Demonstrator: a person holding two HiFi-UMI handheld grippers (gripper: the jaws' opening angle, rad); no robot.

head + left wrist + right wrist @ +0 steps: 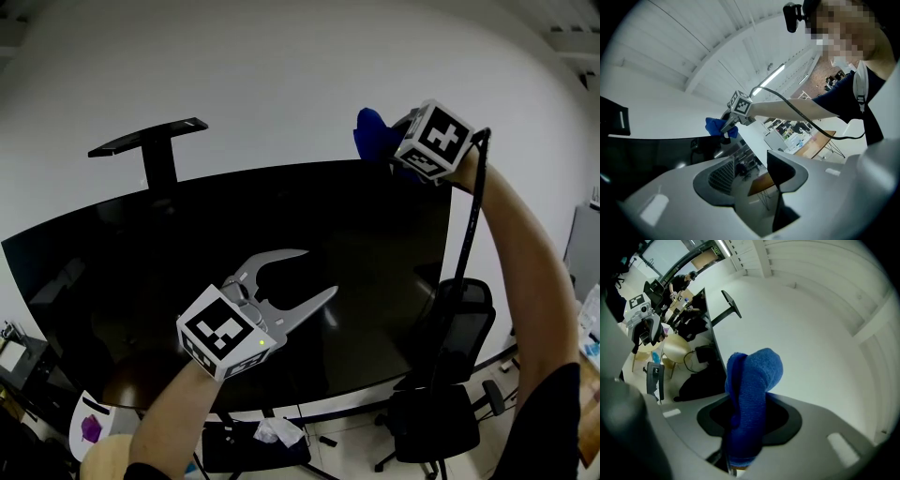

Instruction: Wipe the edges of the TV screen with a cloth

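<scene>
Cloth (368,131), blue terry, is clenched in the right tongs (388,145) at the top edge of the TV screen (187,272), near its right corner. Left tongs (314,272) hang released, empty (in front of the screen). Advised: press the fold onto that edge, draw steadily along.

Bright, even indoor light off the white wall (281,75), with a lit ceiling strip (771,77) overhead. Faint room reflections and small glints on the dark glossy screen (375,225). Heavy fisheye bending and black vignetted corners in both gripper views; nearest foreground slightly soft.
</scene>
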